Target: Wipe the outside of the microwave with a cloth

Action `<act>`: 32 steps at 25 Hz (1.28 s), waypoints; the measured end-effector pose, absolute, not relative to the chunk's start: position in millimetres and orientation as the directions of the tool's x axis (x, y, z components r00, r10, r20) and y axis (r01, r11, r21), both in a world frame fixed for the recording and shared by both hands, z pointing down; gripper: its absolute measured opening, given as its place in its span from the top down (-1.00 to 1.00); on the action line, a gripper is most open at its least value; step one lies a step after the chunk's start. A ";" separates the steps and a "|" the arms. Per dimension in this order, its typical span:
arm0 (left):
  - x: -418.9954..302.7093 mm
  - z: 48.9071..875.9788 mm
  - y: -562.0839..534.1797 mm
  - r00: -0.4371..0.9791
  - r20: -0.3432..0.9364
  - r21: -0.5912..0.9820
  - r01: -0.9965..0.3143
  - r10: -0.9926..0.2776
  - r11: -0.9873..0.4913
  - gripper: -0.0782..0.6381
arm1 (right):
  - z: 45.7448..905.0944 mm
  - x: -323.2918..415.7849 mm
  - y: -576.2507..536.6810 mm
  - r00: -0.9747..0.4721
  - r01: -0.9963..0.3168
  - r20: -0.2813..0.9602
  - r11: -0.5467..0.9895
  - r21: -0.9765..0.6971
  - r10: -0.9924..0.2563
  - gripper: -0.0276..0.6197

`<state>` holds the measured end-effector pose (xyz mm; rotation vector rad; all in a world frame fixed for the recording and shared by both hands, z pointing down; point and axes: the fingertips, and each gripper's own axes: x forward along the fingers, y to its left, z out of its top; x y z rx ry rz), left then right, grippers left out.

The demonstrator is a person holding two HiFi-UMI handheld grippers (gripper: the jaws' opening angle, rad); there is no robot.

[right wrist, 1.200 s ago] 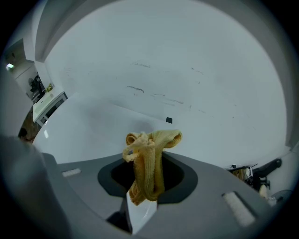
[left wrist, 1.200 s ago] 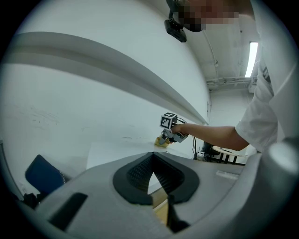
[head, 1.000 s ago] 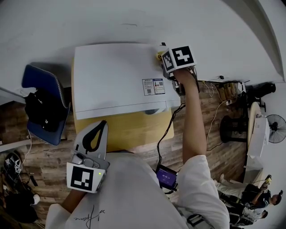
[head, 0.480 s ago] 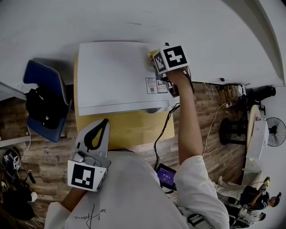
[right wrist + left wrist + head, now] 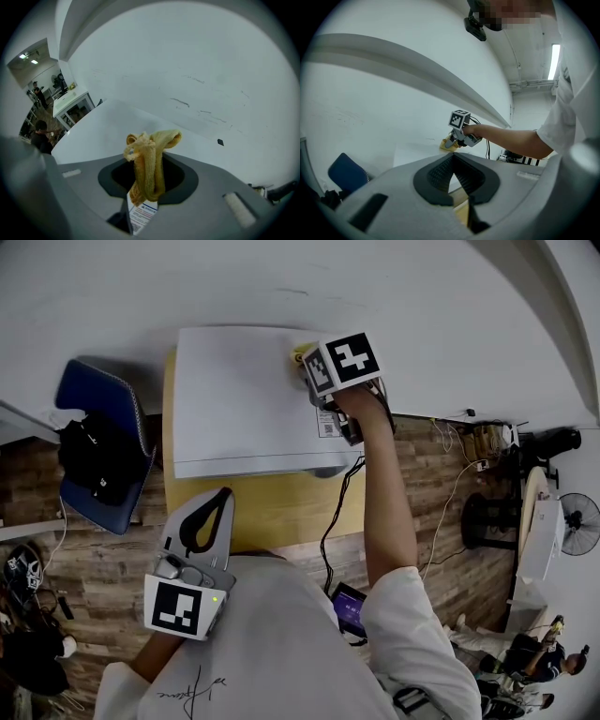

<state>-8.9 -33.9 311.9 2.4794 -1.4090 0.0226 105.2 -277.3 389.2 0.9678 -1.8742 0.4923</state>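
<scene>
The white microwave [image 5: 239, 399] stands on a yellow table [image 5: 272, 507] against a white wall; I look down on its top. My right gripper [image 5: 305, 360] is shut on a bunched yellow cloth [image 5: 149, 161] and rests on the top's far right part, the cloth [image 5: 302, 352] peeking out beside the marker cube. The white top [image 5: 101, 129] stretches ahead in the right gripper view, with a printed label [image 5: 142, 216] under the jaws. My left gripper [image 5: 203, 526] hangs low by my body, shut and empty, pointing toward the microwave [image 5: 417, 152].
A blue chair [image 5: 103, 451] with a black bag [image 5: 94, 460] stands left of the table. A black cable [image 5: 337, 512] drops from the table's right side to a small device [image 5: 349, 608]. A fan [image 5: 581, 507] and furniture sit far right on the wooden floor.
My right gripper has slid leftward across the microwave top with the cloth, now covering part of the label. The left gripper has stayed put.
</scene>
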 end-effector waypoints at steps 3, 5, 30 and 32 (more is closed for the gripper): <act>-12.0 313.3 -33.1 0.516 0.157 0.242 -0.847 -0.842 -0.474 0.80 | 389.8 83.2 -272.9 -0.288 -0.773 0.872 0.634 0.033 -0.397 0.55; -14.4 313.0 -32.8 0.509 0.158 0.240 -0.851 -0.846 -0.468 0.80 | 389.9 69.5 -270.6 -0.305 -0.758 0.870 0.652 0.025 -0.388 0.55; -47.9 312.1 -35.7 0.391 0.174 0.219 -0.910 -0.904 -0.351 0.80 | 388.4 -70.3 -249.2 -0.464 -0.552 0.847 0.832 -0.047 -0.260 0.55; -49.4 312.8 -36.2 0.386 0.175 0.217 -0.913 -0.906 -0.347 0.80 | 388.7 -82.9 -246.6 -0.474 -0.536 0.843 0.843 -0.046 -0.256 0.55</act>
